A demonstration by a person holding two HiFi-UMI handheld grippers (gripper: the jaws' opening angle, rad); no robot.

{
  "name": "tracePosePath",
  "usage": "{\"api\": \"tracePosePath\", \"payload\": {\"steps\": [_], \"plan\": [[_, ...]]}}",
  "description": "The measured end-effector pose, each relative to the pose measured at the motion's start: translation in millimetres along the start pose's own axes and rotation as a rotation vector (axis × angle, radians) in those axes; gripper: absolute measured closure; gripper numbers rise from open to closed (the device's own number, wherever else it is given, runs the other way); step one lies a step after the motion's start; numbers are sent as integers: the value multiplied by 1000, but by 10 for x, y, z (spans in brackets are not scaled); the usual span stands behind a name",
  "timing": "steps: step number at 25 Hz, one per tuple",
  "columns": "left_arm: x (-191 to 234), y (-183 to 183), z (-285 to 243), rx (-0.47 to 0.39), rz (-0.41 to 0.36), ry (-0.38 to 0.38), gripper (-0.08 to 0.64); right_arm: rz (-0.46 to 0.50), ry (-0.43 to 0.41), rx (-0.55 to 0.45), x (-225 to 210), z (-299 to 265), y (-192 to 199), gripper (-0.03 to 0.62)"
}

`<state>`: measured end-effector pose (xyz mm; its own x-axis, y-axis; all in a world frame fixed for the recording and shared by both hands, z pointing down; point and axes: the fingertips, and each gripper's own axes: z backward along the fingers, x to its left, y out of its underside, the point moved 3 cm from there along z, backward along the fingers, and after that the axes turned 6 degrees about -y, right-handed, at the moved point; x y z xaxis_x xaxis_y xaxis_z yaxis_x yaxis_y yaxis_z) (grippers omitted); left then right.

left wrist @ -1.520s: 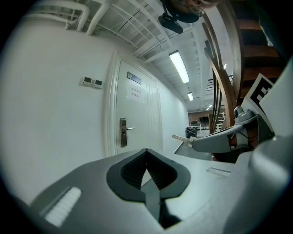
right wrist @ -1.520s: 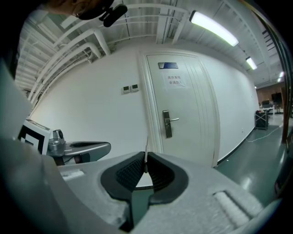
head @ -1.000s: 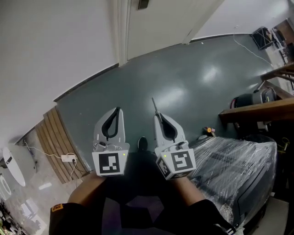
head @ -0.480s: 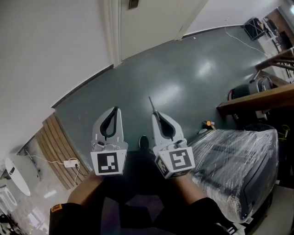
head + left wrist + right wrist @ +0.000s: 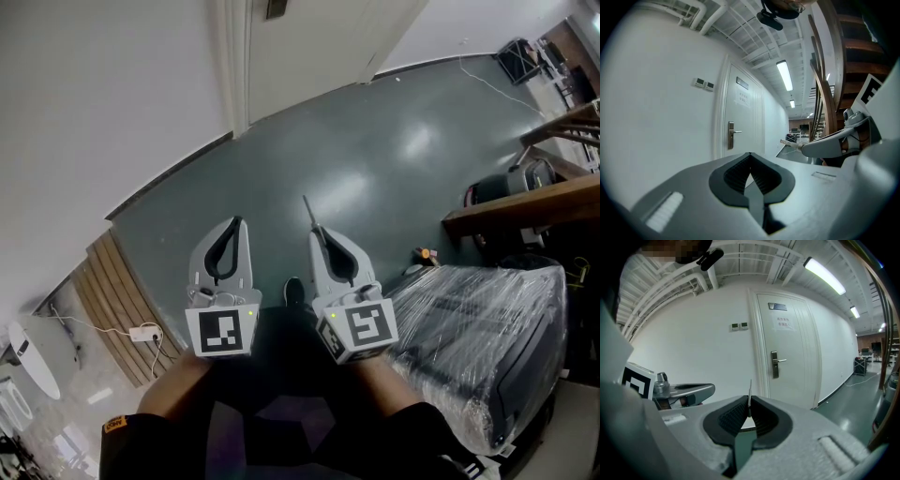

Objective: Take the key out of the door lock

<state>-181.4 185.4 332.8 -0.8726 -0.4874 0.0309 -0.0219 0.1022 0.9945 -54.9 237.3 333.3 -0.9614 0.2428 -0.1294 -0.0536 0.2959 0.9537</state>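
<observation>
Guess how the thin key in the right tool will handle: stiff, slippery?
Probably stiff: the key stands straight out past the tips of the right tool with no sag. Likely light, as it looks a thin metal sliver. It could pivot or slip: only its base sits between the ribbed pads, a narrow hold on smooth metal.

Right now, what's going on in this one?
A person stands back from the closed white door, a claw in each hand. The right claw is shut on a thin metal key that pokes out past its tips, well clear of the door lock. The left claw is shut and empty, held beside it above the grey floor.
</observation>
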Motion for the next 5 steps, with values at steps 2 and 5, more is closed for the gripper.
{"api": "tracePosePath", "payload": {"steps": [2,5], "plan": [[22,-3,11,-2,3,-2,541,-1,0,2,24,-6,1,577],[60,-5,32,-5,9,-2,541,-3,2,5,65,-18,10,578]]}}
